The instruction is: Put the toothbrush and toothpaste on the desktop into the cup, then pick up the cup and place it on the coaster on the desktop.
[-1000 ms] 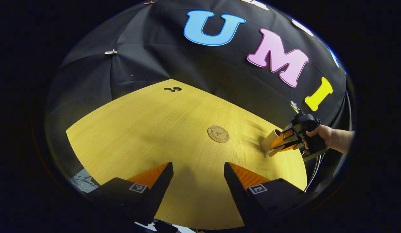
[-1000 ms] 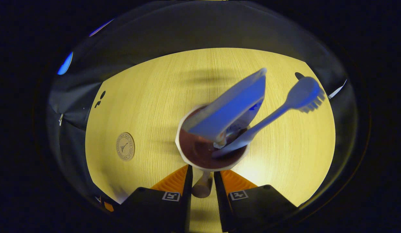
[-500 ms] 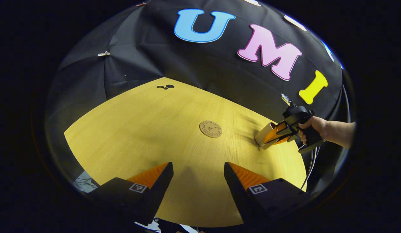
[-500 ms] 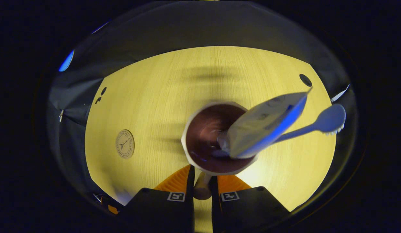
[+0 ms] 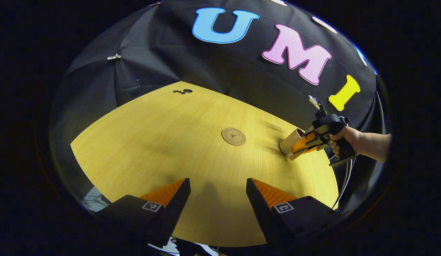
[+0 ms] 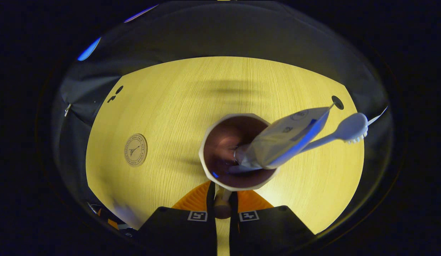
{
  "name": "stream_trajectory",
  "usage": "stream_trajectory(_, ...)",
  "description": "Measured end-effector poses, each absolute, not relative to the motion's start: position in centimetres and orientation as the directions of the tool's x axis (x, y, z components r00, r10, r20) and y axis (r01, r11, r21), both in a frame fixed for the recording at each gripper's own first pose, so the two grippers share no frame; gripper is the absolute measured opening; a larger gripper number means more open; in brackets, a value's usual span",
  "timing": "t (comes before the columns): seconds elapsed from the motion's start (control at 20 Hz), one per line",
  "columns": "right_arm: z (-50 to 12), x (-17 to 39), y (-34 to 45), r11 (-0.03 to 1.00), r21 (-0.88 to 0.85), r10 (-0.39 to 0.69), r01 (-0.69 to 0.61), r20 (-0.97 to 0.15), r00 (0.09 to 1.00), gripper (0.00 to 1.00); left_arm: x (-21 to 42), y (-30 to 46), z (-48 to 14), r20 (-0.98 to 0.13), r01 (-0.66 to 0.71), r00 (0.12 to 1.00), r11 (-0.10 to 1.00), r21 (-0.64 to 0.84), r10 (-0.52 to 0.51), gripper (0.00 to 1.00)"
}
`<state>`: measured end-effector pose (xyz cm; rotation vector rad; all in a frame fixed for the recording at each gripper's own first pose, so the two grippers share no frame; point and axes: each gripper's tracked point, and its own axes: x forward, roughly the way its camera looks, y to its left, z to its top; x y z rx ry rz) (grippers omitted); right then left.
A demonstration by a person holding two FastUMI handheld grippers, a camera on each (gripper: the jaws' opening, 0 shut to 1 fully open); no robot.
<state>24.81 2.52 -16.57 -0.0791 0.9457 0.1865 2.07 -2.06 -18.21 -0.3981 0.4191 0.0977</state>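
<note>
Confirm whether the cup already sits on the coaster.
No: the cup stands apart from the coaster, with bare desktop between them.

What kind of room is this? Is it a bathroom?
Probably not a bathroom: it looks like a recording booth. A black cloth wall hangs behind a bare wooden table, and the cup with toothpaste and toothbrush sits there like a practice setup.

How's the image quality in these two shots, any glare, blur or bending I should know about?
Left gripper view: sharp, but the fisheye bows the wooden table edge; soft shadows lie near the coaster. Right gripper view: a bright glare patch whitens the table right of the cup; the toothpaste and toothbrush look slightly soft.
</note>
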Motion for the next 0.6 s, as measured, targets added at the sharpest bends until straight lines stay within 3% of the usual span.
stream_trajectory(0.2,-14.8,25.0,3.1,0.97,-0.052,0.113,-0.236,-0.766,0.632,0.17,1.7,-1.7,-18.4,-0.413,-0.171,0.911,0.917,-0.361,0.007,0.98)
stream_trajectory(0.6,-11.7,24.0,9.5,0.934,-0.069,0.187,-0.35,-0.741,0.645,0.17,0.7,-1.5,-18.6,-0.405,-0.142,0.914,0.926,-0.349,-0.013,0.98)
